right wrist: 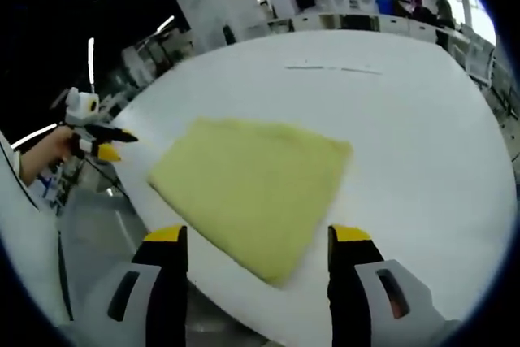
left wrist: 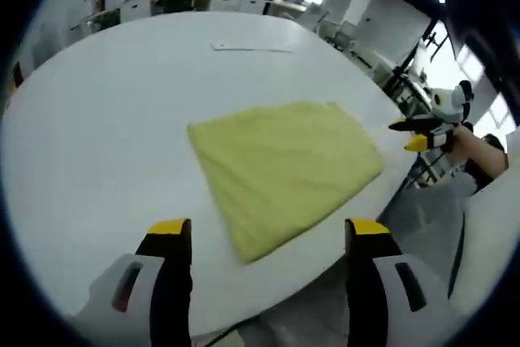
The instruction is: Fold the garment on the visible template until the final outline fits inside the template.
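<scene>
1. One white desk carries one yellow garment, folded flat near its front edge; no template outline is discernible
2. Two tools: left hand-held gripper and right hand-held gripper, both wide open, empty, clear of cloth
3. Judgement: check corners lie square before stopping
</scene>
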A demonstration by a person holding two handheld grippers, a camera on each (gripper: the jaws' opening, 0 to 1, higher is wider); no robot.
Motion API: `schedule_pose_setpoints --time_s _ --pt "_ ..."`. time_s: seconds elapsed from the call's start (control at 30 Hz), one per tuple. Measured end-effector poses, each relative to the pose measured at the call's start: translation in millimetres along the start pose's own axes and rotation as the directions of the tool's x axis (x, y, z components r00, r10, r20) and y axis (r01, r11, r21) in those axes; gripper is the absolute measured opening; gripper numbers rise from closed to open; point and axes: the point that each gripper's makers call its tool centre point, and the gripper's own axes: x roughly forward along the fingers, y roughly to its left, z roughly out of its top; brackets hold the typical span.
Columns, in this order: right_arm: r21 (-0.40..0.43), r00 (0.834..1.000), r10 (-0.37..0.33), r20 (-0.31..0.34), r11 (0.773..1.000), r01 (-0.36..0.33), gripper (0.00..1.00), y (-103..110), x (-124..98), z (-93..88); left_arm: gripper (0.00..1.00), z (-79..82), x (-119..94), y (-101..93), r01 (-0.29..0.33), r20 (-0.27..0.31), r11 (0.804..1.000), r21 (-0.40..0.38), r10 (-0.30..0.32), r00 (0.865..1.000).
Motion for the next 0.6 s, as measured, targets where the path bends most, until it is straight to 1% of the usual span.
schedule_pose_setpoints --time_s 0.1,0.23,0.33,0.47,0.6 --pt "-0.017 1.000 -0.007 0.003 1.000 0.007 0.72 0.6 -8.5 -0.6 0.79 0.3 -9.8 -4.1 0.009 0.017 1.000 -0.007 -0.009 1.000" --pt "-0.007 1.000 0.000 0.023 1.000 0.001 0.73 0.9 -22.2 -0.6 0.83 -3.3 -22.3 -8.8 0.009 0.010 1.000 0.015 -0.009 1.000" --pt "-0.016 0.999 0.005 0.033 1.000 -0.005 0.75 2.7 -31.6 -1.8 0.87 -3.2 -31.0 -14.5 0.027 0.022 1.000 0.006 -0.028 0.999" --pt "-0.028 0.999 0.006 0.040 1.000 -0.005 0.77 2.7 -44.6 -4.5 0.89 -3.3 -42.8 -19.3 0.036 0.041 0.999 0.002 -0.036 0.999" --pt "-0.031 0.999 0.007 0.052 1.000 -0.006 0.79 5.4 -57.9 -5.9 0.93 -6.8 -52.9 -24.5 0.043 0.039 0.999 0.010 -0.043 0.998"
